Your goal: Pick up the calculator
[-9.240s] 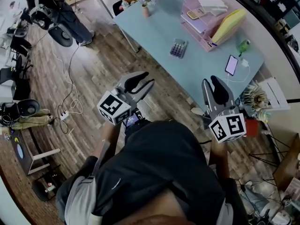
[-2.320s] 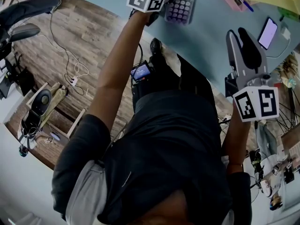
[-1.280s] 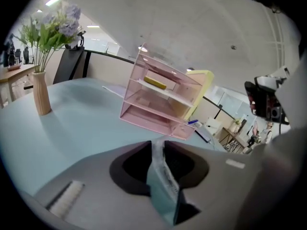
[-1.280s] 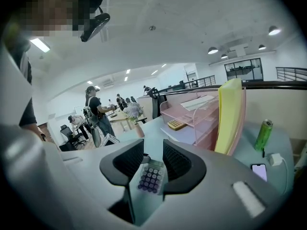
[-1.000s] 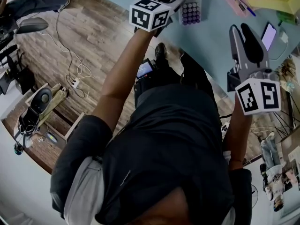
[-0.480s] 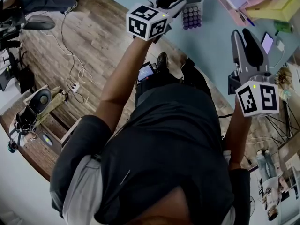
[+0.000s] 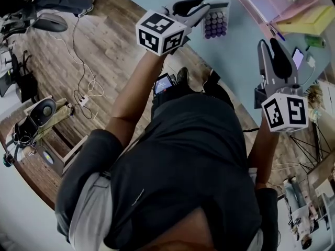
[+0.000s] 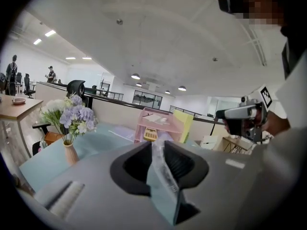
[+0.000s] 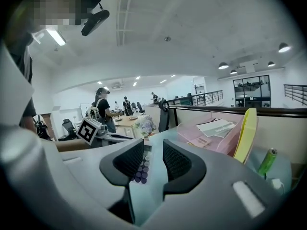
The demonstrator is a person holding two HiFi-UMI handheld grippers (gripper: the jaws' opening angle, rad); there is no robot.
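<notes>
1. Between the left gripper's (image 7: 201, 8) jaws sits the calculator (image 7: 215, 21), pinched by its near edge. The left gripper view shows it edge-on as a thin pale slab (image 8: 163, 181) squeezed between dark ribbed pads (image 8: 180, 163).
2. That calculator has a light casing and rows of round purple keys. It lies at the near edge of the pale blue table (image 7: 235, 67). Whether it touches the tabletop cannot be told.
3. The left arm is stretched far forward, bare forearm out over the wood-plank floor (image 7: 104, 61).
4. The right gripper (image 7: 270, 45) has its jaws spread a little with nothing between them. Through the gap its own view shows the smooth tabletop and the purple keys (image 9: 140, 171).
5. The right arm is bent, holding that gripper near the body with its jaws pointing toward the table.
6. Both grippers have matte grey plastic bodies.
7. Farther back stand a pink tray (image 7: 261, 4), a yellow folder (image 7: 309, 22) and a slim vase of flowers (image 8: 71, 128).
</notes>
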